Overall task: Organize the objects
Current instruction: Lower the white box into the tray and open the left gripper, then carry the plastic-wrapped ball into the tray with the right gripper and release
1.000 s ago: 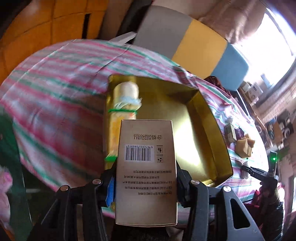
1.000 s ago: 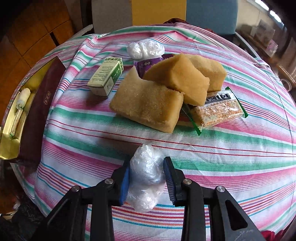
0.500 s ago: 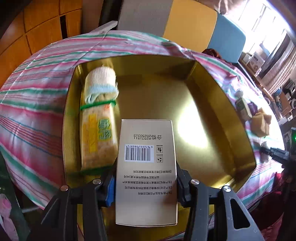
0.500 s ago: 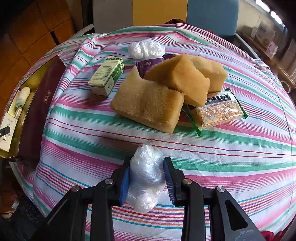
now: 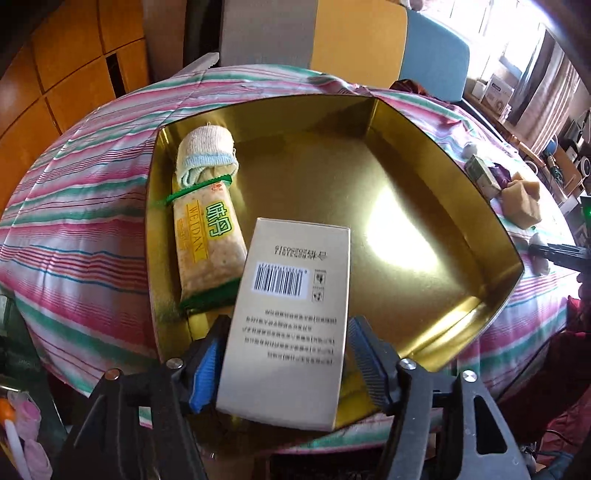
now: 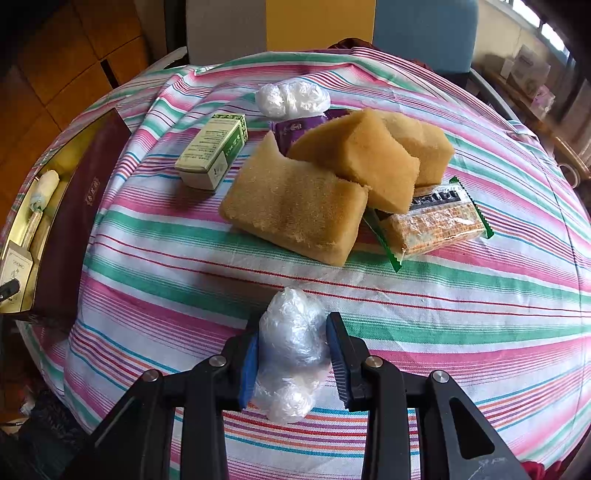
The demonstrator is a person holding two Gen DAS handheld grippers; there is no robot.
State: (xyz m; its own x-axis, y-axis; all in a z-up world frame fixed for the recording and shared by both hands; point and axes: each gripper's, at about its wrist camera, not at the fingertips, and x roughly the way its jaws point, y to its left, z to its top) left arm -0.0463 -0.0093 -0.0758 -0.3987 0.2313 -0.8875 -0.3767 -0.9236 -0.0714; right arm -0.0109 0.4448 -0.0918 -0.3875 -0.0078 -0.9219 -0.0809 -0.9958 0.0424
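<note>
Left wrist: tan box [image 5: 291,317] tilted between opening left claw [image 5: 284,365] pads, over gold tray [image 5: 424,155]

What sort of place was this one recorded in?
Most likely a lived-in home room: a table under a striped tablecloth, a cushioned chair behind it, wooden cabinet doors, and cluttered shelves by a sunlit window.

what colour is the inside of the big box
Shiny gold inside the large open box, clearest in the left wrist view.

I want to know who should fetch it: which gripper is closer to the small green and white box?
Right. The right gripper, shut on a plastic wrap ball, faces the green and white box across the cloth; the left gripper is over the gold tin, farther away.
</note>
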